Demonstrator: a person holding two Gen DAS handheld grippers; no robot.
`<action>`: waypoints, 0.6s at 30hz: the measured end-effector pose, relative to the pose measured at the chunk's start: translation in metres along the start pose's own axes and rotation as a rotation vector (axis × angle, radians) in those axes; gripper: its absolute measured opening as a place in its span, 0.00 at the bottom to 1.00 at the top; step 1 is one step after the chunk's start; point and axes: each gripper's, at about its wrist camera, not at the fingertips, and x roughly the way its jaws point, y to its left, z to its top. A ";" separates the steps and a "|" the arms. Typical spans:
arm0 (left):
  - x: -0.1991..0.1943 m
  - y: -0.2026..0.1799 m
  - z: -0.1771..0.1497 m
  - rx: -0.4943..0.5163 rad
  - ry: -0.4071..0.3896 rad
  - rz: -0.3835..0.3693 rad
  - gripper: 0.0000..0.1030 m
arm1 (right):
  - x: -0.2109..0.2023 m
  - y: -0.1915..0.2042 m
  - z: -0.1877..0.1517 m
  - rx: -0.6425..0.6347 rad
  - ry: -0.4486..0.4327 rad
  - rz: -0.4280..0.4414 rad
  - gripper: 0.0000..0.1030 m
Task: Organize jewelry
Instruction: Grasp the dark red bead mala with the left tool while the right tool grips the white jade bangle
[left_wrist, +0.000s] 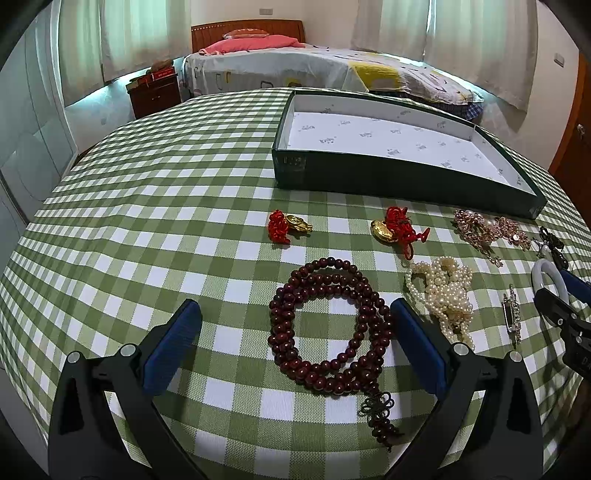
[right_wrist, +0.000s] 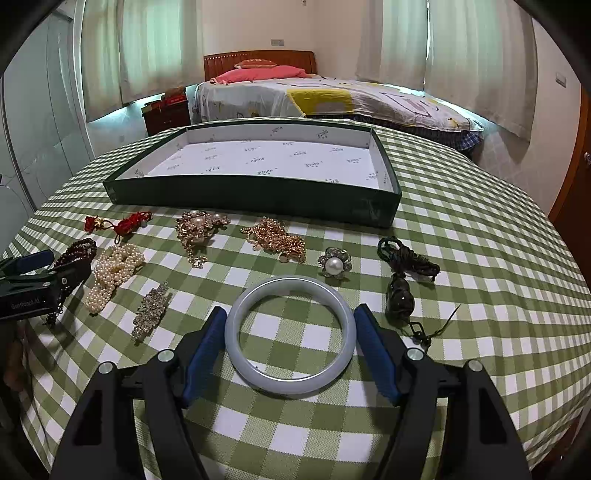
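A dark red bead necklace (left_wrist: 325, 328) lies coiled on the green checked tablecloth between the fingers of my left gripper (left_wrist: 295, 308), which is open. Its right finger sits against the coil's right side, while the left finger stands well clear. A pale white bangle (right_wrist: 290, 384) lies flat on the cloth inside my right gripper (right_wrist: 291, 310), and both blue pads touch its outer rim. The dark green tray (right_wrist: 258, 194) with a white lining stands empty farther back. In the left wrist view the bangle (left_wrist: 546, 273) shows at the far right.
Between grippers and tray lie a pearl strand (right_wrist: 114, 273), a rhinestone clip (right_wrist: 149, 314), gold brooches (right_wrist: 199, 229), a gold chain (right_wrist: 275, 238), a pearl flower ring (right_wrist: 334, 263), a dark corded pendant (right_wrist: 400, 291), and red-knotted gold charms (left_wrist: 291, 224) (left_wrist: 395, 230). A bed stands behind the table.
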 end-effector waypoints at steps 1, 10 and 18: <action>-0.001 0.000 -0.001 0.001 -0.001 -0.002 0.93 | 0.000 0.000 0.000 0.001 0.000 0.000 0.67; -0.015 -0.002 -0.005 0.023 -0.039 -0.055 0.40 | -0.001 0.000 0.000 0.004 -0.002 0.000 0.67; -0.018 0.004 -0.007 -0.006 -0.045 -0.129 0.13 | -0.009 -0.001 -0.002 0.015 -0.022 -0.001 0.67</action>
